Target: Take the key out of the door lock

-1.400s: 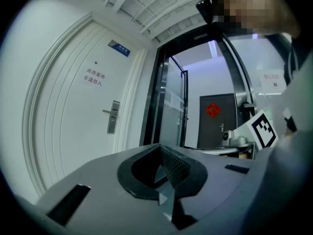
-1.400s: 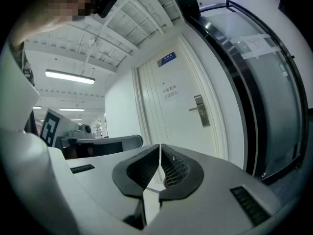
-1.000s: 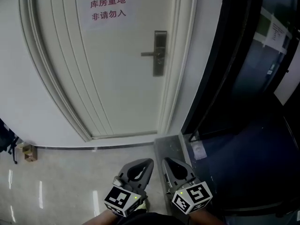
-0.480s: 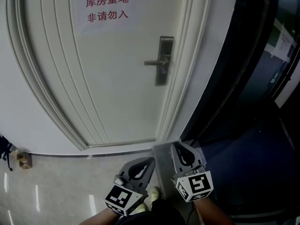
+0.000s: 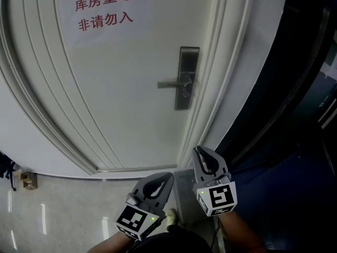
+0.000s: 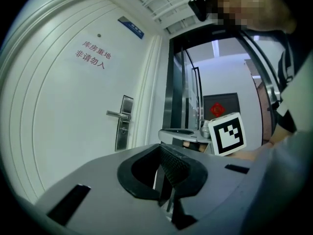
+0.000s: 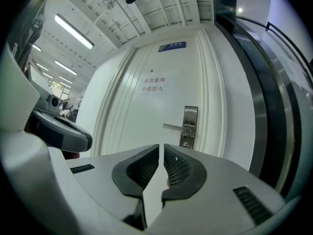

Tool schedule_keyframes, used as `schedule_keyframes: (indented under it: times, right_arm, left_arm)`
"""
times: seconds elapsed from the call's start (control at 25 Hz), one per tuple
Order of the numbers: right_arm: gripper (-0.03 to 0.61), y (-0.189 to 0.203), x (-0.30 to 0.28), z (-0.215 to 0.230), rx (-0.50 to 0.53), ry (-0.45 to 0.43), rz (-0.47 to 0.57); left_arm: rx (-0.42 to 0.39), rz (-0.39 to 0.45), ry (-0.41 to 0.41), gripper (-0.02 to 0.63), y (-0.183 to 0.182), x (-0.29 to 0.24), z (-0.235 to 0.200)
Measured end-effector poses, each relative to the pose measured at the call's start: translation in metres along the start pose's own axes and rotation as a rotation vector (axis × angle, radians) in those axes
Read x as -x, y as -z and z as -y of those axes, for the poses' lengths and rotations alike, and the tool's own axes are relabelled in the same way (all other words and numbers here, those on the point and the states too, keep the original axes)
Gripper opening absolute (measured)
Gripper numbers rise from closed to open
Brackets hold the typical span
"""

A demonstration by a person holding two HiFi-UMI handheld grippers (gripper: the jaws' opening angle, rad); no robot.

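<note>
The white door point(image 5: 121, 88) carries a steel lock plate point(image 5: 187, 78) with a lever handle point(image 5: 171, 83) pointing left. Just under the lever is a small dark spot at the keyhole point(image 5: 185, 93); the key is too small to make out. My right gripper point(image 5: 200, 151) is shut and empty, low in front of the door frame, well short of the lock. My left gripper point(image 5: 167, 177) is lower and to its left, also shut and empty. The right gripper view shows the lock plate point(image 7: 189, 127) straight ahead above the closed jaws. In the left gripper view the lock plate point(image 6: 124, 124) is far off on the left.
A paper sign with red characters point(image 5: 102, 8) is stuck high on the door. Dark glass panels in a black frame point(image 5: 295, 88) run along the right. A grey metal plate point(image 5: 184, 186) lies at the door's foot. A small box point(image 5: 26, 179) sits on the glossy floor, far left.
The door and lock have grown closer and larger in the head view. My right gripper has risen forward toward the door frame; the left has stayed low.
</note>
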State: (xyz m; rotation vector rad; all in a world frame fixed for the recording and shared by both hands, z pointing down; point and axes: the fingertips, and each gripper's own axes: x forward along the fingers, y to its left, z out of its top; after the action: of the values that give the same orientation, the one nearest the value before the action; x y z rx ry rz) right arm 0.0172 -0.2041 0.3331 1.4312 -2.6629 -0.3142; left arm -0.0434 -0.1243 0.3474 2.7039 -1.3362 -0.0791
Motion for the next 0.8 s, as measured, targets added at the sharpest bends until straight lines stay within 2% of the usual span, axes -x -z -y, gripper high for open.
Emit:
schedule_keyframes:
  times: [0.16,0.28,0.4,0.52,0.64,0.8]
  right_arm:
    - [0.017,0.008,-0.05,0.038,0.065,-0.014,0.001]
    - [0.018,0.011,-0.087,0.061,0.179,-0.004,0.008]
    - [0.027,0.021,-0.123,0.076,0.339,0.002,-0.005]
    - [0.075,0.036,-0.154,0.082,0.51,-0.01,-0.029]
    - [0.083,0.044,-0.178,0.084,0.664,-0.018,-0.035]
    - [0.083,0.05,-0.199,0.087,0.906,0.014,-0.038]
  left_arm:
    - [0.019,-0.005,-0.033,0.005,-0.003,-0.042,-0.016]
    - [0.026,-0.008,-0.06,0.005,-0.003,-0.066,-0.031]
    - [0.027,-0.011,-0.084,0.005,-0.004,-0.083,-0.045]
    - [0.034,-0.018,-0.109,0.005,-0.001,-0.095,-0.059]
    - [0.045,-0.027,-0.129,0.005,0.003,-0.104,-0.073]
    - [0.058,-0.034,-0.145,0.005,0.006,-0.114,-0.088]
